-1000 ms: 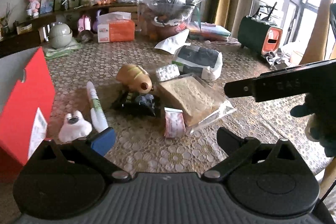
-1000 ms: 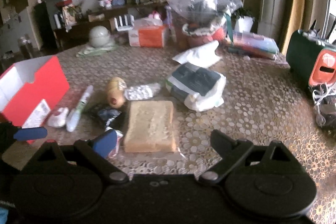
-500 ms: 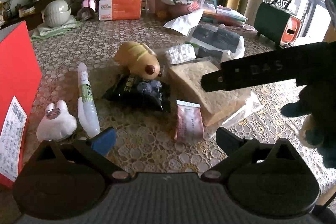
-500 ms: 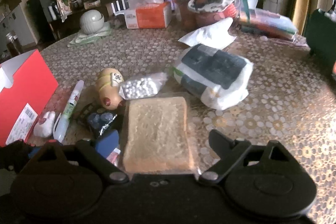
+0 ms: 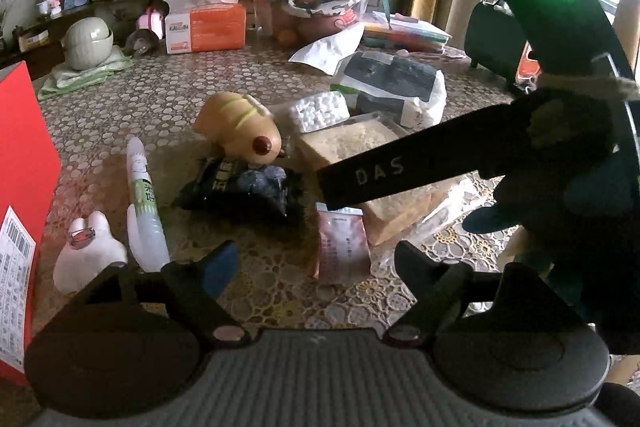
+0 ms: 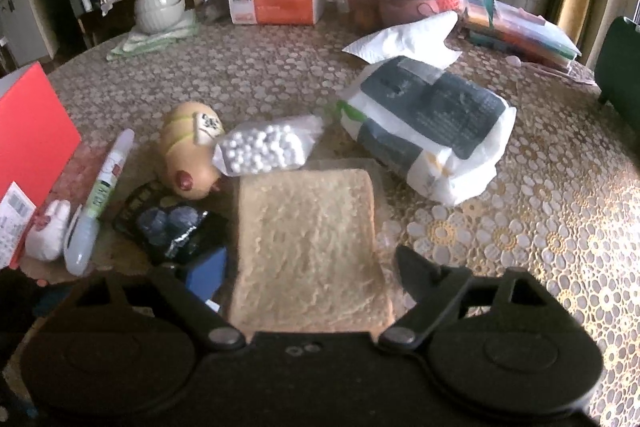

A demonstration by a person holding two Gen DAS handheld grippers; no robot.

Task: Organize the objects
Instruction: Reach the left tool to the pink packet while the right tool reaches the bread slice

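Right gripper (image 6: pixel 310 267) has advanced since the earlier frame; its jaws now stand apart astride the near end of the bagged bread slice (image 6: pixel 308 243). Left gripper (image 5: pixel 314 261), jaws apart and empty, has closed on the pink sachet (image 5: pixel 342 247) on the bench (image 5: pixel 160 107).

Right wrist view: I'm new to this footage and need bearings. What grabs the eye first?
The bagged bread slice fills the near centre, lying between the open right gripper's fingers. Left of it stands a red box at the table edge. In the left wrist view, the open left gripper hovers near a pink sachet.
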